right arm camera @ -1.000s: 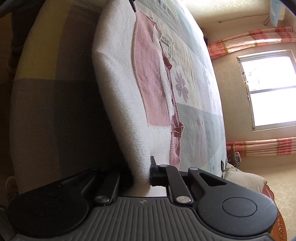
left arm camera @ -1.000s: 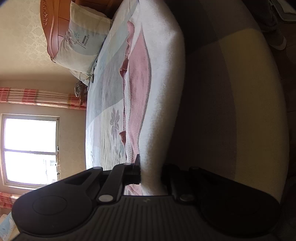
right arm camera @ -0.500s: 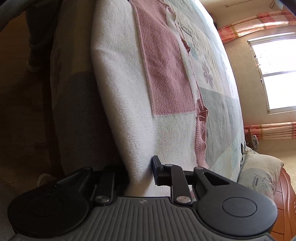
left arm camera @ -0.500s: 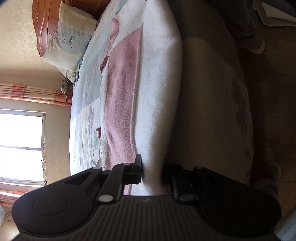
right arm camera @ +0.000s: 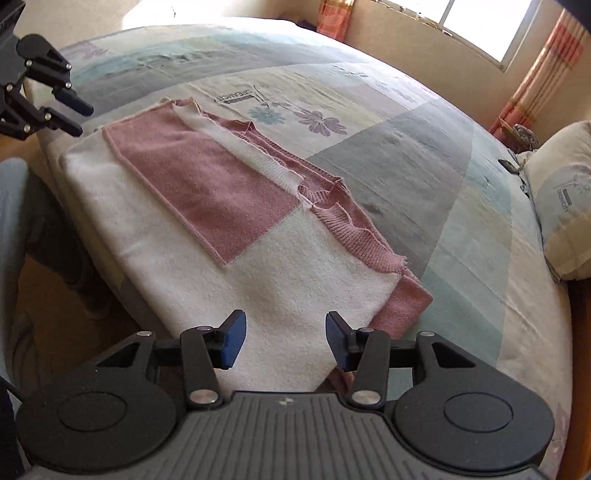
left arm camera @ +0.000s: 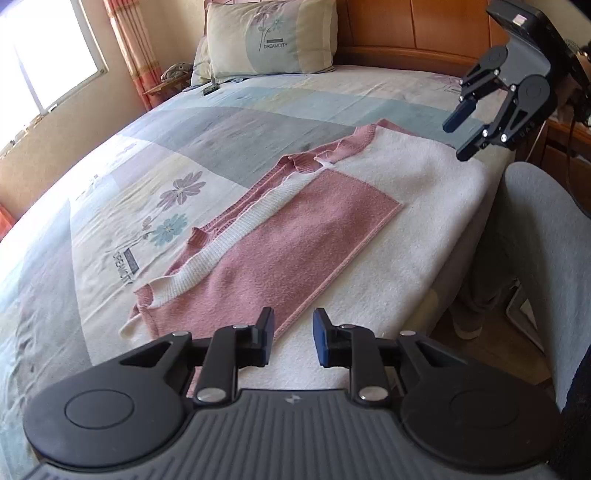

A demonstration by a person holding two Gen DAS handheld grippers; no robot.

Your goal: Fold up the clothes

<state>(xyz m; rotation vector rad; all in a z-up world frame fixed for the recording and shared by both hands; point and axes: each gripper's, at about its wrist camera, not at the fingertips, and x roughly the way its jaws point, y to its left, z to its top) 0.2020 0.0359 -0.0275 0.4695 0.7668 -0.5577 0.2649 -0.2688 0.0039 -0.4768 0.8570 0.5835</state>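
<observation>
One pink-and-white sweater [left arm camera: 303,236] lies folded along the near edge of the bed [left arm camera: 221,122], with one pillow [left arm camera: 271,37] at the headboard end. The left gripper [left arm camera: 293,338] and right gripper [right arm camera: 282,339] both hover above it, jaws opening, nothing between them. Only the left view shows the headboard [left arm camera: 436,26]. A second ago both clamped the sweater's white edge; now they have let go.

The left gripper [left arm camera: 293,341] was matte black, with a ribbed grey housing, round discs on either side, silver screws at the linkage pivots and blue pads on its jaws. The right gripper [right arm camera: 282,341] matched it. The person wore grey trousers [left arm camera: 532,229].
</observation>
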